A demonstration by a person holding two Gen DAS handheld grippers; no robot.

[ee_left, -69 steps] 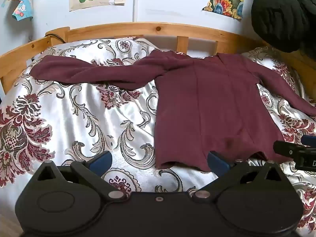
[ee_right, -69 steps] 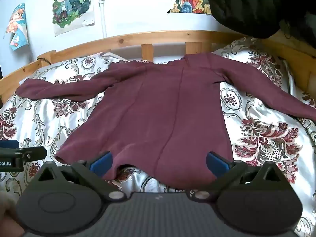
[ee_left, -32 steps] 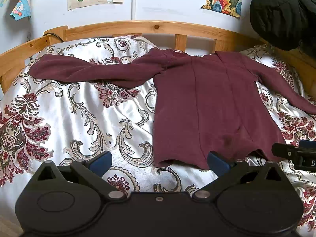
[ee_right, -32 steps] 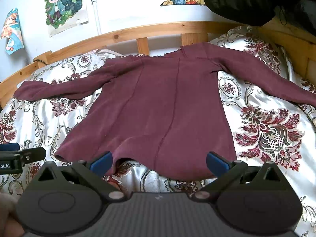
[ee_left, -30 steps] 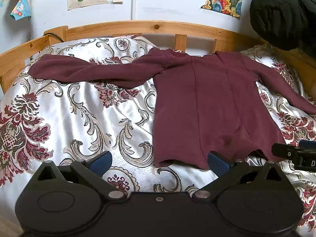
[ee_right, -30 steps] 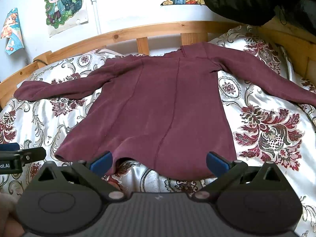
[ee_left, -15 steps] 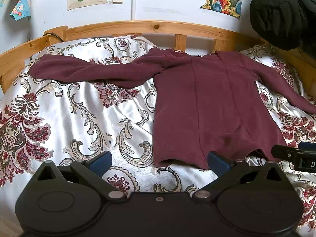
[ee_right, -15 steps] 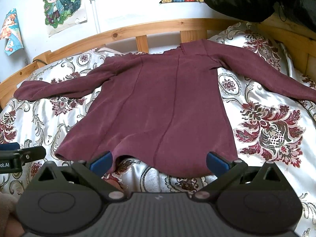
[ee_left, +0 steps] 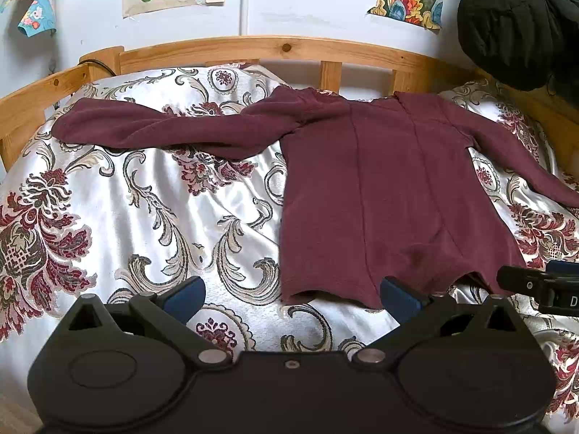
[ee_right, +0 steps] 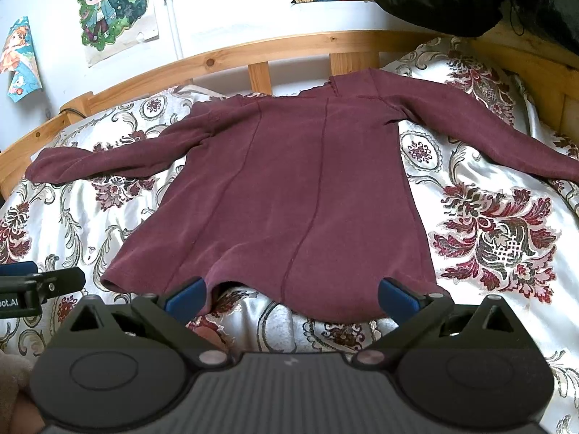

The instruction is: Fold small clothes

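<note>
Little has shifted bar both views creeping nearer the hem — left gripper (ee_left: pixel 292 294) and right gripper (ee_right: pixel 292 294) gape empty, maroon top (ee_right: pixel 289 195) flat at twelve o'clock on slippery bedspread (ee_left: pixel 144 209), likely sliding when pinched.

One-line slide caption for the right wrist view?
Open right claw at the hem of a maroon top spread flat on a floral bedspread.

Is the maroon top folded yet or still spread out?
Spread out: the maroon top lies flat on the bedspread, both sleeves extended sideways, no folds.
</note>
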